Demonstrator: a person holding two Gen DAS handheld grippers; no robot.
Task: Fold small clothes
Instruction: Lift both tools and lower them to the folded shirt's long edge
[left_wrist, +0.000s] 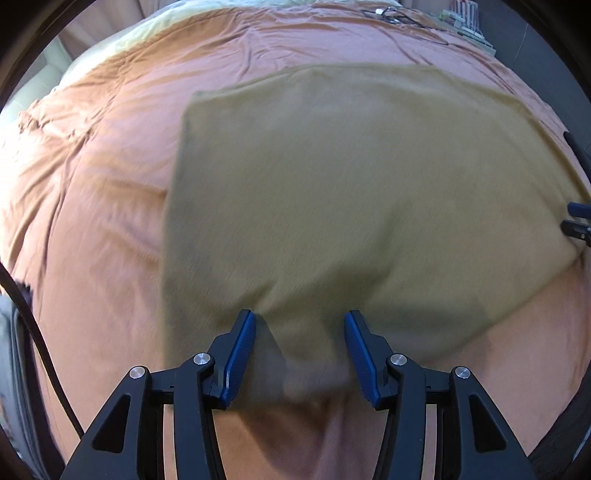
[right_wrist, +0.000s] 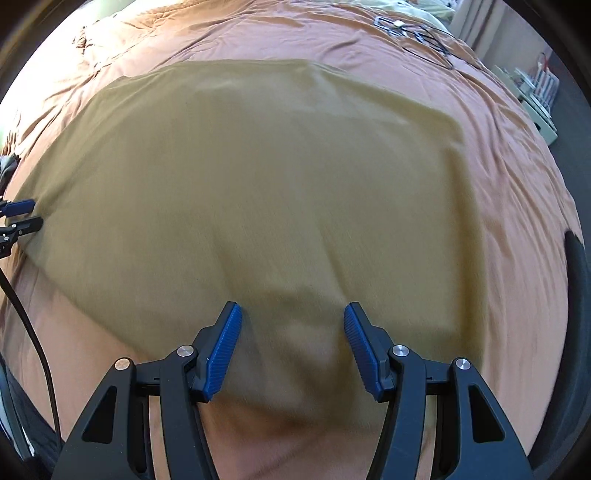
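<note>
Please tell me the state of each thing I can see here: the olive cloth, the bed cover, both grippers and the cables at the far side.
Olive garment: spread mostly flat, near edge bunched between the fingers.
Orange bed cover: wrinkled, lying under the garment.
Left gripper: open, fingers either side of the near hem.
Right gripper: open, straddling the near hem.
Black cables: lying loose on the cover's far side.

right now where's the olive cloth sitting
The olive cloth lies spread on the orange bedspread, filling the middle of both wrist views, its near edge between the open fingers of the left gripper and right gripper.
</note>
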